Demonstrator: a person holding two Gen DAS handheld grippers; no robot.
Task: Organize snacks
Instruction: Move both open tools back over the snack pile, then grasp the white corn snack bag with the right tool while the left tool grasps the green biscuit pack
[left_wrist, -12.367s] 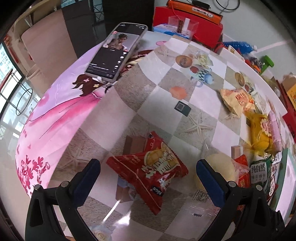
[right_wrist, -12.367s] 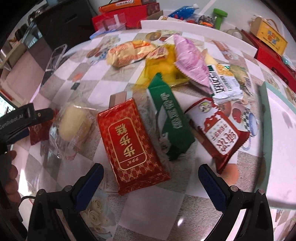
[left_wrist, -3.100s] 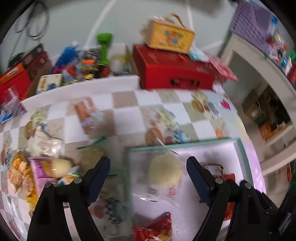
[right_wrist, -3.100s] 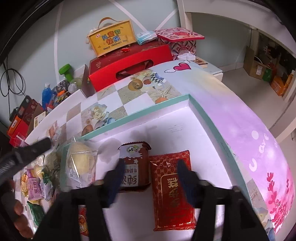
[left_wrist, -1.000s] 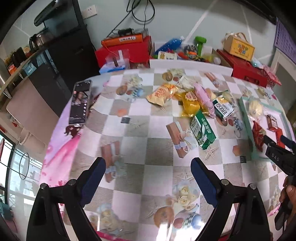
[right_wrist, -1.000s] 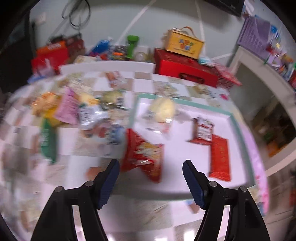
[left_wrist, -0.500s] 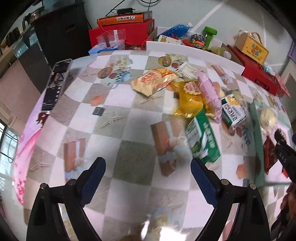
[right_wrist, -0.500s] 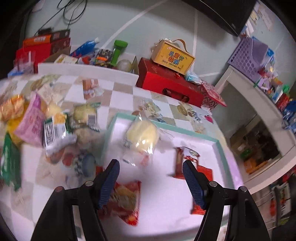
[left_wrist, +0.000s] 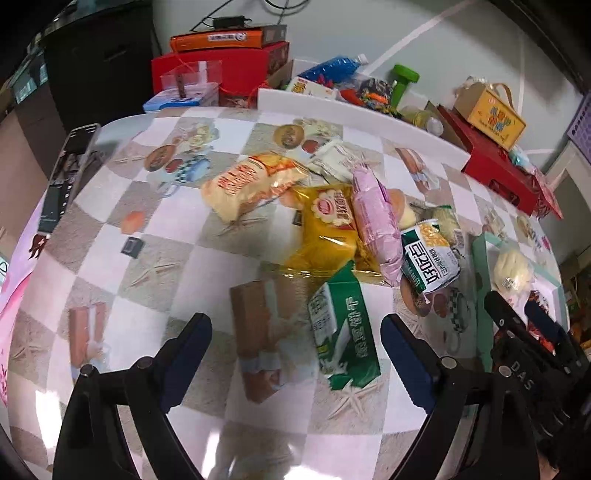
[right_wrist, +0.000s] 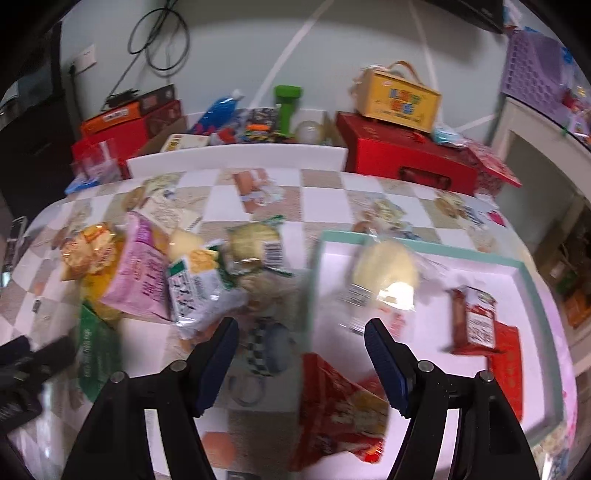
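My left gripper (left_wrist: 295, 343) stands open low over the checked table, and the green packet (left_wrist: 343, 328) lies flat beneath the gap, nearer the right finger. Beyond it is a pile: a yellow packet (left_wrist: 328, 229), a pink packet (left_wrist: 376, 225), an orange-cream chips bag (left_wrist: 251, 184) and a white-green packet (left_wrist: 428, 258). My right gripper (right_wrist: 301, 350) is open and empty over the green-rimmed tray's (right_wrist: 406, 243) left edge. In the tray lie a wrapped bun (right_wrist: 384, 273), a brown-red packet (right_wrist: 476, 317) and a red packet (right_wrist: 506, 369). A red chips bag (right_wrist: 340, 406) lies at the tray's near left.
A phone (left_wrist: 66, 173) lies at the table's far left edge. Red boxes (right_wrist: 406, 158), a yellow carton (right_wrist: 399, 96), a green dumbbell (right_wrist: 288, 99) and a white board (right_wrist: 236, 158) crowd the back. The right gripper's body (left_wrist: 517, 332) shows at the left view's right edge.
The left gripper has dropped lower and closer to the snack pile, bringing the green packet between its fingers. The right gripper's view has shifted left of the tray. Both stay open.
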